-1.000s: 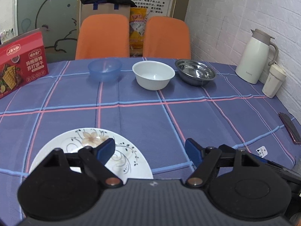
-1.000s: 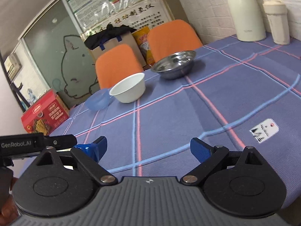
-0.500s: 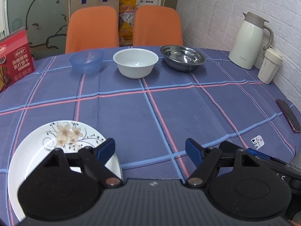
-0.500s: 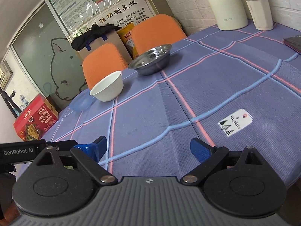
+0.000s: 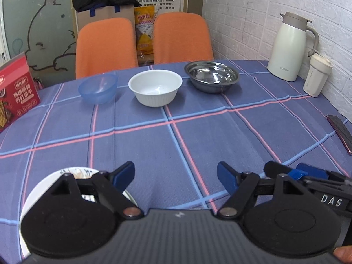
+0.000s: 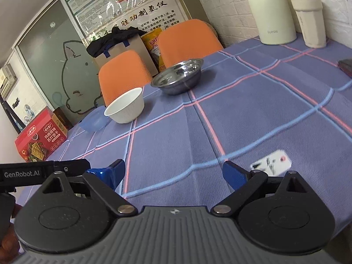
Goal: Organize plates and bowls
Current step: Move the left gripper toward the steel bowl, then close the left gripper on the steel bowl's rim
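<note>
A blue plastic bowl, a white bowl and a steel bowl stand in a row at the far side of the table. A white floral plate lies near the front edge, mostly hidden under my left gripper, which is open and empty above the cloth. My right gripper is open and empty, low over the cloth to the right of the left one. The right wrist view shows the white bowl, the steel bowl and the blue bowl.
A red cracker box stands at the left. A white thermos jug and a cream cup stand at the right by the brick wall. A dark flat object lies at the right edge. Two orange chairs stand behind the table.
My left gripper has pulled back and tilted up, so the plate now shows less beneath it. My right gripper has shifted and turned slightly, so the bowls sit further right in its view. Both stay open.
</note>
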